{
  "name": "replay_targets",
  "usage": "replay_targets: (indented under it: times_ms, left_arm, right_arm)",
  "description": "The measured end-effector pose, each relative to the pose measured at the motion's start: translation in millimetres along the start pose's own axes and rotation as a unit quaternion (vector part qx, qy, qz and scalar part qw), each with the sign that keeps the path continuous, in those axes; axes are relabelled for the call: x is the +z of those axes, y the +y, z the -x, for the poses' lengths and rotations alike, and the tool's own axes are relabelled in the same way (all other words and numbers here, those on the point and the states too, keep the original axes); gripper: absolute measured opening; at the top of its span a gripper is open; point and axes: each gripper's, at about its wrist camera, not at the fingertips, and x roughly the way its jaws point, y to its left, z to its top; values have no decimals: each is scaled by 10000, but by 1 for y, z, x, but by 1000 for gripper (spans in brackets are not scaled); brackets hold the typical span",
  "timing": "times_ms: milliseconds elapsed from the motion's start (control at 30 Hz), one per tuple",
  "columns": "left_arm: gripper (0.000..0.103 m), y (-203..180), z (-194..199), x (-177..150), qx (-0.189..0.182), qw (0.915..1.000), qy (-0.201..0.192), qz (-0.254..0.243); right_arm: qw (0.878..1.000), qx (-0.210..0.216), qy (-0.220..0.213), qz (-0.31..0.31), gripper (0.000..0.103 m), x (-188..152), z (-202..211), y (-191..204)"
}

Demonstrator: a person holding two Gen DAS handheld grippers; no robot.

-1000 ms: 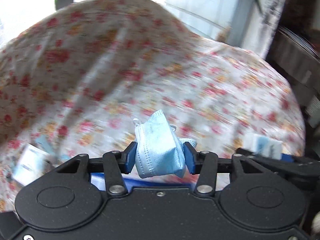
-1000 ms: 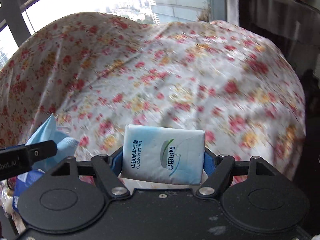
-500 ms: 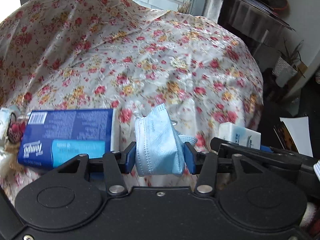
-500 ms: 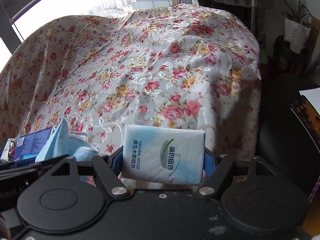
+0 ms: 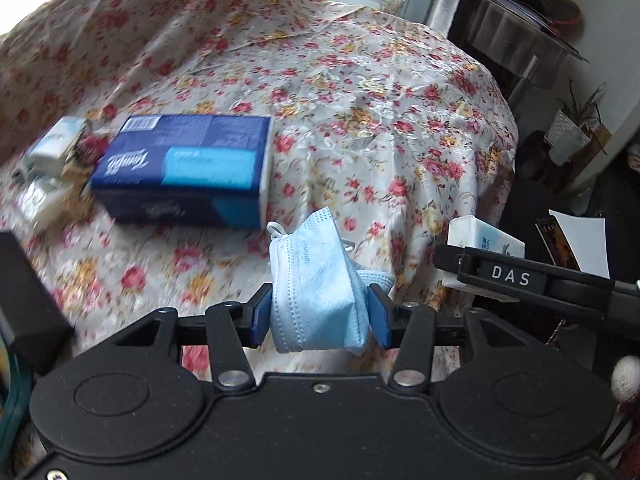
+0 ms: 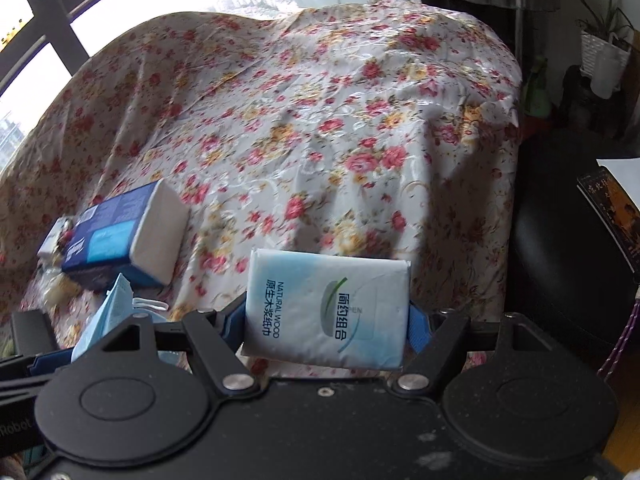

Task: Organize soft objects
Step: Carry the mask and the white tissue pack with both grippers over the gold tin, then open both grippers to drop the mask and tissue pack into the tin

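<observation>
Floral red-and-yellow cloth (image 5: 360, 92) drapes the surface beneath both tools; nearest, the left tongs (image 5: 320, 312) are clamped on a folded pale-blue pleated face mask (image 5: 316, 280), held above the cloth; the right tongs (image 6: 326, 326) grip a white-and-blue soft tissue packet (image 6: 326, 312) by its short ends; farther left, a dark-blue rectangular tissue pack (image 5: 184, 168) lies flat on the cloth, small white packets (image 5: 56, 146) just beyond it.

Pale-blue mask (image 5: 316, 284), white-and-blue tissue pack (image 6: 326, 312), navy tissue box (image 5: 184, 168), red-and-yellow floral cloth (image 5: 360, 100).
</observation>
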Motion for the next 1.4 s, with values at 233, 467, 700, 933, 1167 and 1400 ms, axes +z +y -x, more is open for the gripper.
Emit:
replay_targets:
  times_ms: [233,467,700,933,1167,1400]
  left_arm:
    - [49,36,37,-33,235,9968,-310,698]
    - [49,102,85,-74,765,9786,-780,1743]
    - [49,182,137,-118,1777,9346,-1251,2817]
    - [49,246,165,-150,2630,8843,-1501,3555]
    - [70,284,179,-159,3055,8552,-1546,3892]
    - [87,286,170,-153,3114,8600,-1508,3751]
  right_arm:
    - [9972,426,62,610,75,-22,24,44]
    - [9815,1096,122,1563,75,-49,47,127]
    - [9485,2029,284,2415,75,-74,61,222]
    - [9198,2445,211,3063,75,-86,58,315]
    - [9048,2679,66,3310,83,-80,40,377]
    - [9110,2646,121,3163,88,-76,32,369]
